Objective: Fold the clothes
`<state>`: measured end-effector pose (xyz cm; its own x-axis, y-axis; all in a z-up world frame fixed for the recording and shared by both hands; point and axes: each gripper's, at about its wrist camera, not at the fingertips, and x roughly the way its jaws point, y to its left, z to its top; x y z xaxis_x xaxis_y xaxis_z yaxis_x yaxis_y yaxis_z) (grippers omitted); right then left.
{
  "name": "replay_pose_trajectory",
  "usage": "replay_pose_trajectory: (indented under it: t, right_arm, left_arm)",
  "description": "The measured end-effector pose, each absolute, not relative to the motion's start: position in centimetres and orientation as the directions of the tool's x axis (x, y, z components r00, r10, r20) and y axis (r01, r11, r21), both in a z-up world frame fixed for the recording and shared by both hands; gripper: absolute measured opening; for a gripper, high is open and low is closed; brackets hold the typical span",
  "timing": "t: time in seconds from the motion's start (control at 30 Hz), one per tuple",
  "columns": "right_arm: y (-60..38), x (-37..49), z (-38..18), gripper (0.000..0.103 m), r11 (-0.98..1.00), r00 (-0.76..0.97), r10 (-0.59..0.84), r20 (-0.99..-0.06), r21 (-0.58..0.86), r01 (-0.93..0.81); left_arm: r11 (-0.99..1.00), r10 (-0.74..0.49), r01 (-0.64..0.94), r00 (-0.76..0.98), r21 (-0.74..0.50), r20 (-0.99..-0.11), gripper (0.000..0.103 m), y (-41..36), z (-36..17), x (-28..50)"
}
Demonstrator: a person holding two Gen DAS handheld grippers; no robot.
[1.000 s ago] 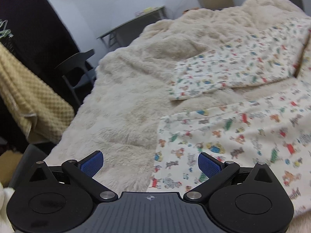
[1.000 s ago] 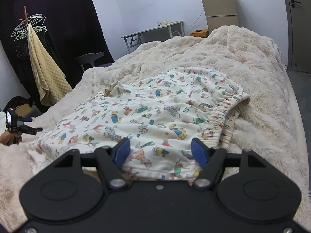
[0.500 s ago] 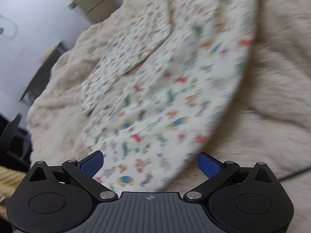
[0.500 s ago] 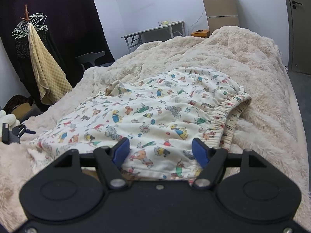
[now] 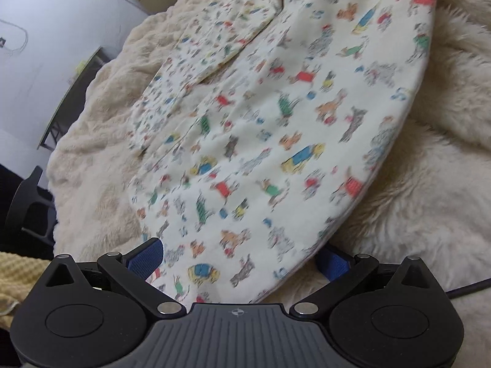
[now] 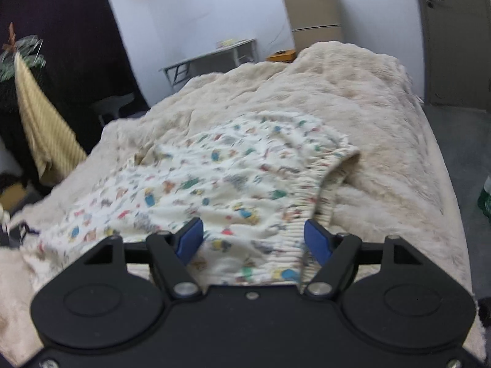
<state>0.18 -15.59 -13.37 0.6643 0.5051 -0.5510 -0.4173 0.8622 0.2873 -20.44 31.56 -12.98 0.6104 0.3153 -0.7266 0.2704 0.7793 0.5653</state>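
White pajama pants with a colourful animal print (image 5: 276, 128) lie spread on a fluffy cream blanket (image 5: 429, 184) on a bed. In the left wrist view, my left gripper (image 5: 239, 260) is open, its blue pads either side of the cuff end of one pant leg. The second leg (image 5: 214, 40) lies further off. In the right wrist view, my right gripper (image 6: 254, 239) is open, its pads straddling the elastic waistband (image 6: 310, 196) of the pants (image 6: 214, 178). The frames do not show whether the pads touch the cloth.
A yellow checked towel (image 6: 40, 122) hangs on a coat rack at the left. A grey chair (image 6: 113, 107), a metal table (image 6: 211, 58) and a brown fridge (image 6: 316, 24) stand beyond the bed. A door (image 6: 454, 36) is at the right. The bed's right edge (image 6: 442, 168) drops to grey floor.
My left gripper swung from the blanket's left side onto the pant leg's cuff end and moved closer. My right gripper moved forward over the waistband and lifted slightly; both stayed open.
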Motion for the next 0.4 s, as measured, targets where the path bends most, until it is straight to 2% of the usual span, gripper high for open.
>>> replay_pose_trajectory:
  t: [0.2,0.4]
  right_arm:
    - [-17.0,-0.4,-14.3,0.071,0.880,0.691,0.474,-0.545,0.308,-0.361]
    - [-17.5,-0.1,-15.7,0.076,0.877,0.678,0.477,-0.559,0.348,-0.330]
  left_arm:
    - [0.755,0.327,0.289,0.612,0.588,-0.720,0.103,31.0,-13.6,-20.1]
    - [0.751,0.310,0.294,0.634,0.592,-0.709,0.103,30.9,-14.4,-20.4]
